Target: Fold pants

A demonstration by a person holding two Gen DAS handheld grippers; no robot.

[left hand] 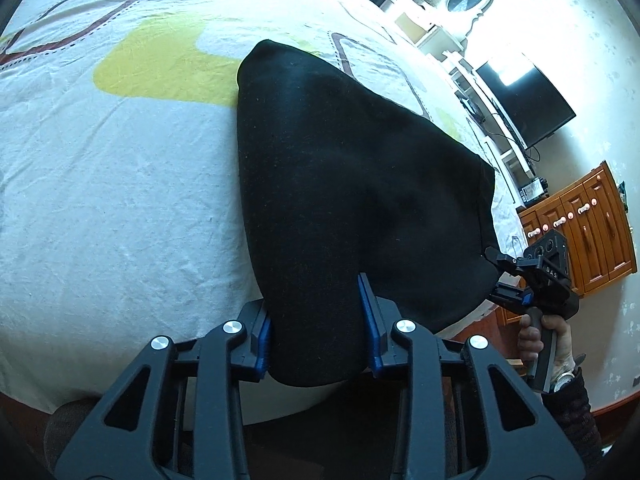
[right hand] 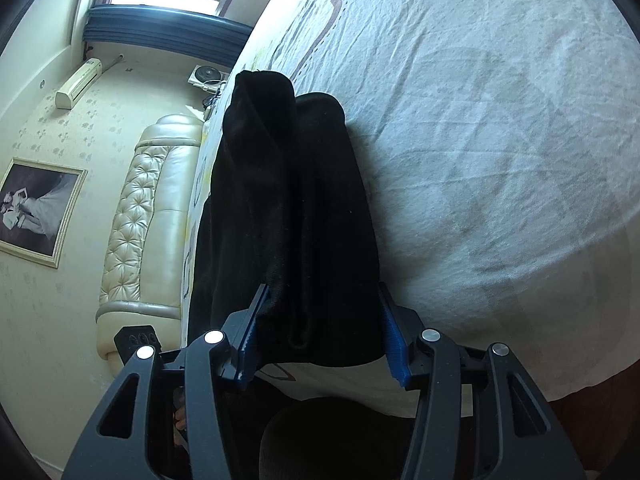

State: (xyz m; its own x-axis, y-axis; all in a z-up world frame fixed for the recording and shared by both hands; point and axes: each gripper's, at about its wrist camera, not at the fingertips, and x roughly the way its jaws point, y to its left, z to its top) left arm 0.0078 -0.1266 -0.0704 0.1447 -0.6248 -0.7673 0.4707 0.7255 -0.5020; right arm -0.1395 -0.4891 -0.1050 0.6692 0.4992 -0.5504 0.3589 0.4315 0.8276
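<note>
Both grippers, left gripper (left hand: 318, 320) and right gripper (right hand: 322, 328), clamp the black fleece pants (left hand: 352, 184) on the patterned white bedsheet (left hand: 120, 184); black fabric hides folds, seams.

Bed (left hand: 100, 200): wore a white sheet with yellow patches.
Pants (left hand: 340, 180): black, lay folded, stretching toward one o'clock.

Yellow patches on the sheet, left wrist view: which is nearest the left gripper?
The large saturated yellow patch, its right end meeting the black pants' left edge. The others are paler and lie farther from the left gripper.
</note>
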